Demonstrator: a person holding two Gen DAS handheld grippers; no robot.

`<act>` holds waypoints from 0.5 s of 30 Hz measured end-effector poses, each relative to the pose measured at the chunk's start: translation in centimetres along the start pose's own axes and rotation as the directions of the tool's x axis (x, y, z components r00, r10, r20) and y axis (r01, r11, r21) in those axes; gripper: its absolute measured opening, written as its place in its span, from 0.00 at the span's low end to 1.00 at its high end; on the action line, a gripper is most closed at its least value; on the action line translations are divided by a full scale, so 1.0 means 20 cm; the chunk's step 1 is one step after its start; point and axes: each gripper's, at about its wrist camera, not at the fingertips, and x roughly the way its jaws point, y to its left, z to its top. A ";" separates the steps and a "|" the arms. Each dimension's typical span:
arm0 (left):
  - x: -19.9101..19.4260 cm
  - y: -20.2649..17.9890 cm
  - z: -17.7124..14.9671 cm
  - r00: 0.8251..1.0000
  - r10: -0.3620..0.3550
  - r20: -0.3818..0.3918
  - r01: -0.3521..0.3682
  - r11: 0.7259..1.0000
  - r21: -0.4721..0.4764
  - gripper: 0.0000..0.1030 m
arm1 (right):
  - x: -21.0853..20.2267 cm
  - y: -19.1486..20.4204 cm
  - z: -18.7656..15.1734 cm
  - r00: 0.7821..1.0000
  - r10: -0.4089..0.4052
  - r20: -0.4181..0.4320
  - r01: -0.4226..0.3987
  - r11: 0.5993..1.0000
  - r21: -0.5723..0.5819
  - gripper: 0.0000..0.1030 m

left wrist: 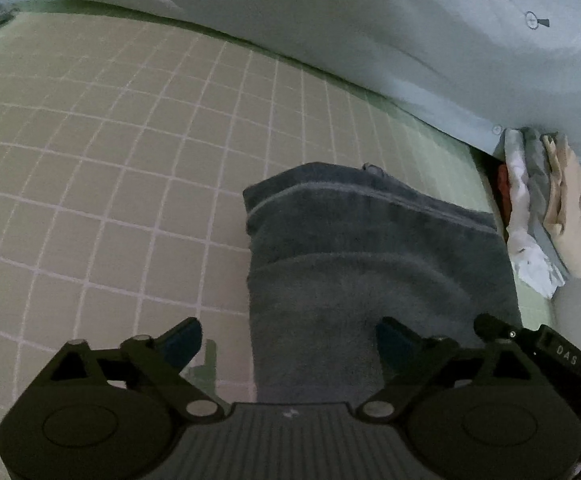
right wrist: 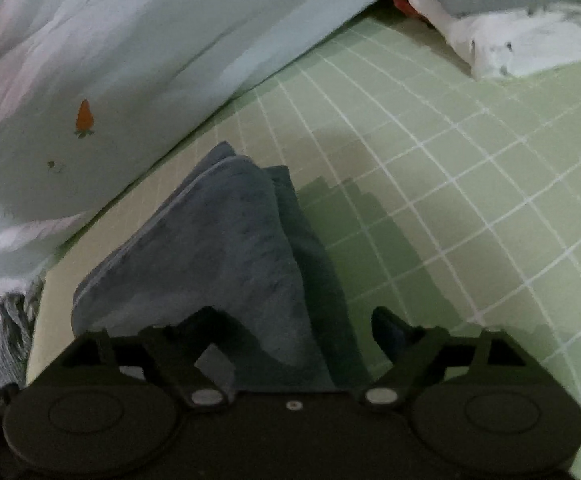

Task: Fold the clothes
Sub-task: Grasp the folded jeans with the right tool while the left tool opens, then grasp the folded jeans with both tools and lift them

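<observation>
A dark blue-grey fleecy garment lies folded on the green checked sheet, its seamed edge on the far side. My left gripper stands open low over the garment's near left edge, the left finger over bare sheet and the right finger over the cloth. In the right wrist view the same garment lies as a layered wedge. My right gripper is open above its near end, with cloth between the fingers and neither pad pressing on it. A black part of the other gripper shows at the right edge.
A pale blue duvet with carrot prints borders the sheet on the far side. A stack of folded clothes, white, grey and beige, lies beyond the garment. A grey knitted item sits at the left.
</observation>
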 end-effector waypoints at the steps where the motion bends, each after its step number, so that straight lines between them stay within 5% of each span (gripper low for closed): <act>1: 0.01 0.01 0.01 1.000 -0.015 -0.002 0.015 1.000 -0.008 0.94 | 0.01 -0.01 0.01 1.000 -0.003 -0.006 0.003 1.000 0.017 0.90; 9: 0.10 0.06 0.03 0.991 -0.129 -0.034 0.125 0.988 -0.094 0.93 | 0.11 -0.03 0.06 0.995 0.062 -0.076 -0.056 0.995 0.077 0.87; 12: 0.11 0.07 0.02 0.982 -0.184 -0.053 0.178 0.978 -0.108 0.86 | 0.11 0.00 0.05 0.994 0.081 -0.079 -0.073 0.992 0.098 0.72; 15: 0.09 0.06 0.01 0.978 -0.202 -0.044 0.196 0.975 -0.107 0.72 | 0.08 0.00 0.01 0.992 0.108 -0.057 -0.099 0.985 0.143 0.43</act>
